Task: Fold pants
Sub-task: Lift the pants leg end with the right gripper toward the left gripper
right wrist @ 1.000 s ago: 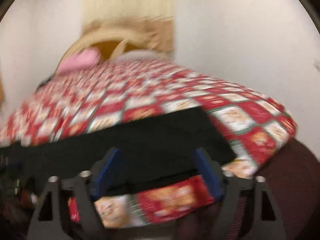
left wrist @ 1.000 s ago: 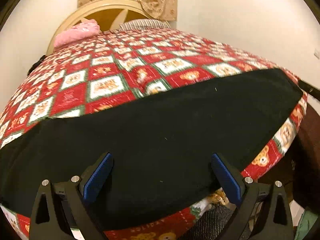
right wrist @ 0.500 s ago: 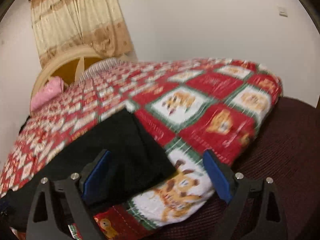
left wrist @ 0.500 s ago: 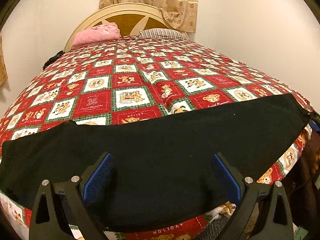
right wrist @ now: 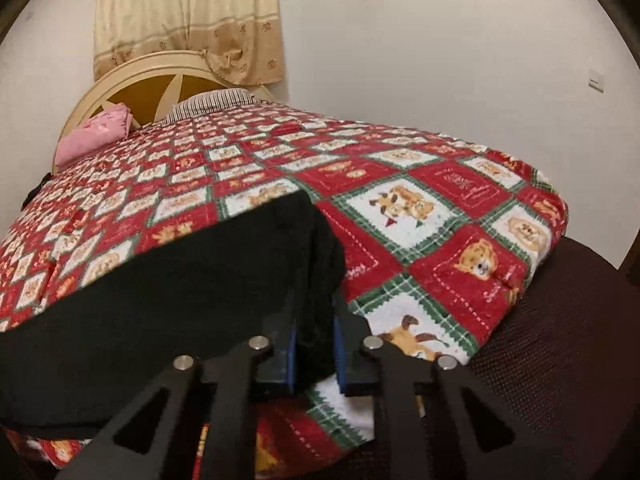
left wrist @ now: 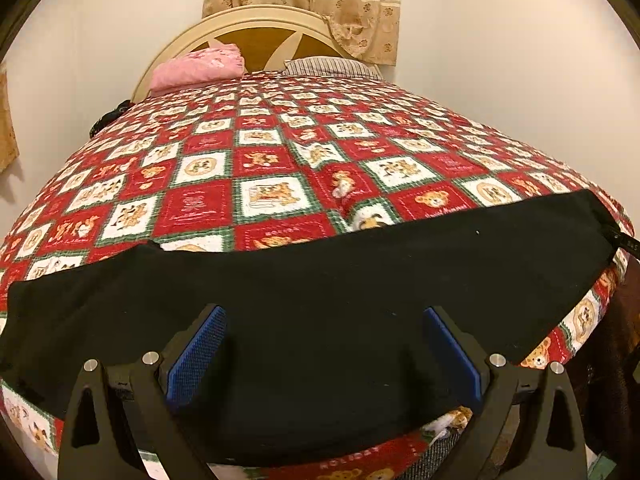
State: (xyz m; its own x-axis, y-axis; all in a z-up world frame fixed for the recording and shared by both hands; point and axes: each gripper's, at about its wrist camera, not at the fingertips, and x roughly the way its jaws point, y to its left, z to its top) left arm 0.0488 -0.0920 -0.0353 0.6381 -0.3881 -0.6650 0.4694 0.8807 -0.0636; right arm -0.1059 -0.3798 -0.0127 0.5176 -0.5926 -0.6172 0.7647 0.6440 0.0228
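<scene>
Black pants (left wrist: 360,272) lie spread flat across the near end of a bed, running left to right. My left gripper (left wrist: 324,314) hovers over their near middle, open, with its blue pads (left wrist: 196,352) wide apart and nothing pinched. My right gripper (right wrist: 314,320) is at the right-hand end of the pants (right wrist: 180,292). Its jaws are closing, and the blue pads press on a bunched black corner of fabric between them.
A red, white and green bear-print quilt (left wrist: 280,184) covers the bed. A pink pillow (left wrist: 196,68) and a striped pillow (left wrist: 328,66) lie by the rounded headboard (right wrist: 132,88). A dark brown ribbed seat (right wrist: 560,340) stands against the bed's right corner.
My right gripper's jaws went from wide open to pinched on the right end of the pants. The left gripper stayed open and drew back a little.
</scene>
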